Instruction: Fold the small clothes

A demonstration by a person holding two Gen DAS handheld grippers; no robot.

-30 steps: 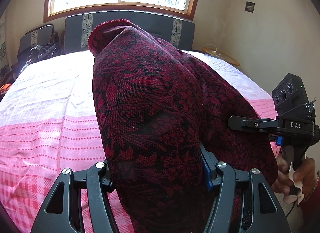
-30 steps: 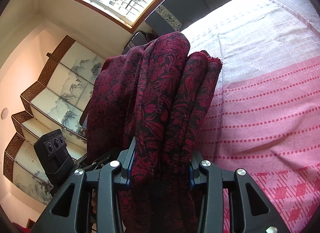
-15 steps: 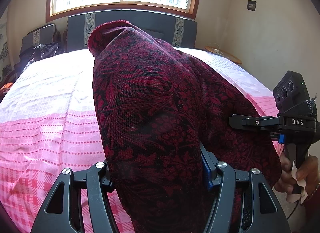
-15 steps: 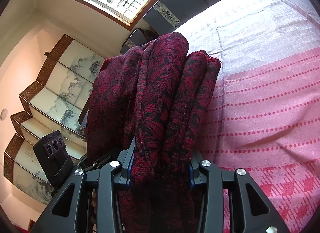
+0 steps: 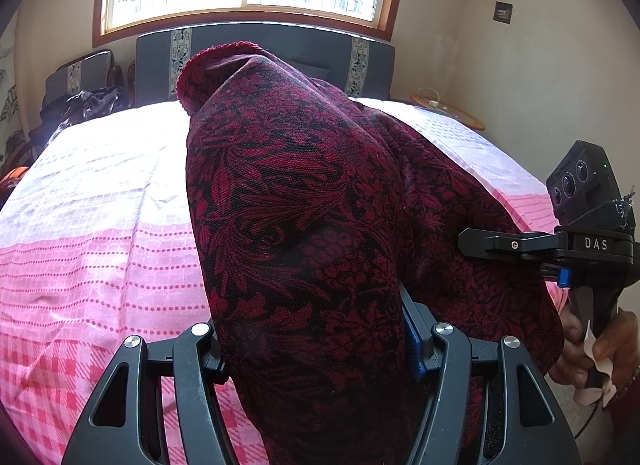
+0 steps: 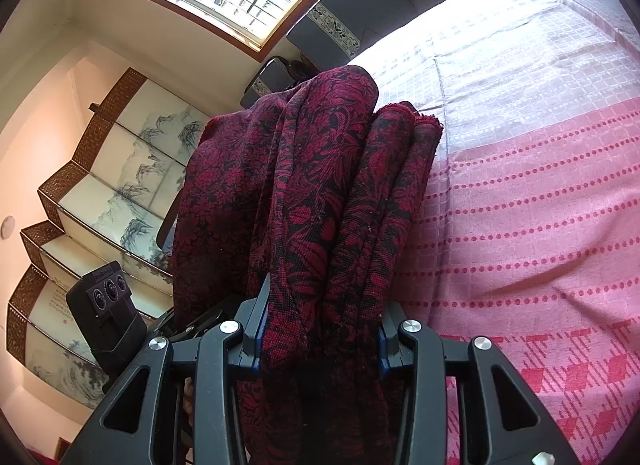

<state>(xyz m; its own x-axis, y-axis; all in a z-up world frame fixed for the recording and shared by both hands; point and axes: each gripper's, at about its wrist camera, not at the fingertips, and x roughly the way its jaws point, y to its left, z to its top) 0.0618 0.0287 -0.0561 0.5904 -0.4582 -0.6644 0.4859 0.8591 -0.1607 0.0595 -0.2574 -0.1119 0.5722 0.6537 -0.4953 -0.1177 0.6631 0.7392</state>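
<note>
A dark red cloth with a black floral pattern [image 5: 296, 217] is bunched between both grippers and held above the bed. My left gripper [image 5: 316, 329] is shut on it; the cloth drapes over the fingers and hides their tips. My right gripper [image 6: 320, 329] is shut on several folded layers of the same cloth [image 6: 332, 193]. The right gripper also shows at the right of the left wrist view [image 5: 480, 243], its finger against the cloth. The left gripper's camera body [image 6: 106, 305] shows at the lower left of the right wrist view.
A bed with a pink and white checked sheet [image 5: 92, 233] lies below. A dark headboard [image 5: 264, 53] and window stand behind it. Dark bags [image 5: 80, 101] lie at the far left. A round wooden side table [image 5: 448, 113] stands at the right wall. A folding screen [image 6: 120, 185] is left.
Both grippers with the cloth have shifted slightly; the bed sheet appears a little lower and closer in both views. The grip on the cloth is unchanged.
</note>
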